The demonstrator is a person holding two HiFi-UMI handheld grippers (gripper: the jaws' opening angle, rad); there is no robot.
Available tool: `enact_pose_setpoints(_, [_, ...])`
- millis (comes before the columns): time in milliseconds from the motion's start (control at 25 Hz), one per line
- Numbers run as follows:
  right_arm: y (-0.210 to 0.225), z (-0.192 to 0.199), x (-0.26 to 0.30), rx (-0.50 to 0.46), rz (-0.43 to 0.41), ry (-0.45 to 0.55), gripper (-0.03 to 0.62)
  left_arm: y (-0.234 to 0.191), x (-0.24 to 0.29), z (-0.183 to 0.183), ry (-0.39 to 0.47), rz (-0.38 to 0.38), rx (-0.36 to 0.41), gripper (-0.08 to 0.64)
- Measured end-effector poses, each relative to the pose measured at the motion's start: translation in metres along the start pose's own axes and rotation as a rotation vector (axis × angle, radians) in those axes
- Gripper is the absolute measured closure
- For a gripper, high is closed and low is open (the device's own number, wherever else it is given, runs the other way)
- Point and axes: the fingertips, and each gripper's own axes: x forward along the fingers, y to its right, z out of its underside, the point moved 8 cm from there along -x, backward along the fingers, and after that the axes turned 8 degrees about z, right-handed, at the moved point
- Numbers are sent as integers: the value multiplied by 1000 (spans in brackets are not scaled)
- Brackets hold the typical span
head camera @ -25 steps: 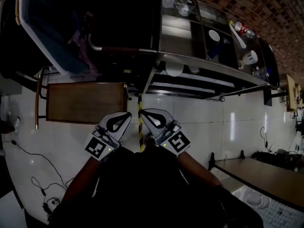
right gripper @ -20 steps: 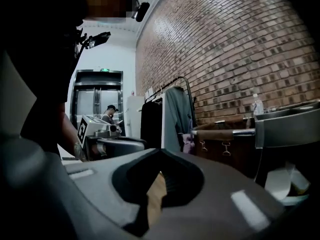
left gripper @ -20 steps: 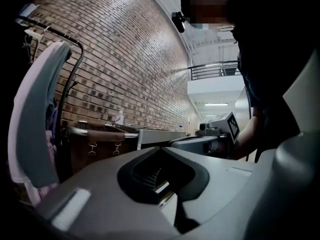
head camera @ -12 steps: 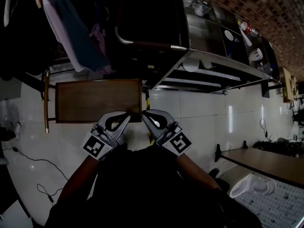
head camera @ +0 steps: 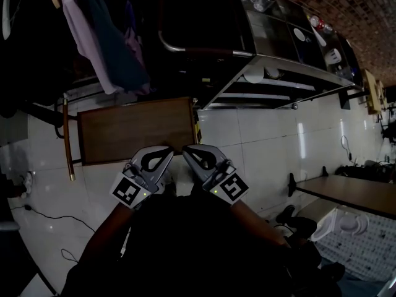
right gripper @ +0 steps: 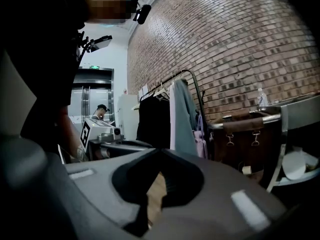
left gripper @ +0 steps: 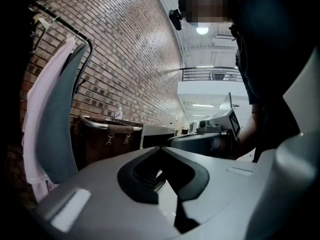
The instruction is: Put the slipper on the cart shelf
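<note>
No slipper shows in any view. The steel cart point(head camera: 281, 60) with its shelves stands at the upper right of the head view, with white dishes on the lower shelf point(head camera: 253, 76). My left gripper point(head camera: 168, 149) and right gripper point(head camera: 185, 148) are held side by side low in the middle, over the near edge of a wooden bench point(head camera: 136, 129). Both are shut with nothing between their jaws. In the left gripper view the left gripper point(left gripper: 161, 147) points level at the cart point(left gripper: 157, 134). In the right gripper view the right gripper point(right gripper: 160, 149) has the cart point(right gripper: 250, 134) to its right.
A clothes rack with hanging garments point(head camera: 99, 36) stands upper left, also in the right gripper view point(right gripper: 180, 114). A dark bag with a steel handle point(head camera: 204, 30) hangs on the cart's end. A cable point(head camera: 55, 218) lies on the white tiled floor. A desk point(head camera: 352, 193) stands right.
Both grippers have moved forward together, still shut and empty. The wooden bench and the cart now lie closer and more to the right in the head view.
</note>
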Motion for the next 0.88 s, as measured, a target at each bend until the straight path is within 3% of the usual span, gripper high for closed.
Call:
enact_pose_setpoints(320, [2, -5, 0, -32, 1, -13, 591, 4, -1, -7, -1, -26, -6, 557])
enact_pose_setpoints(880, [6, -14, -13, -26, -94, 16, 591, 27, 12, -10, -4, -65, -23, 557])
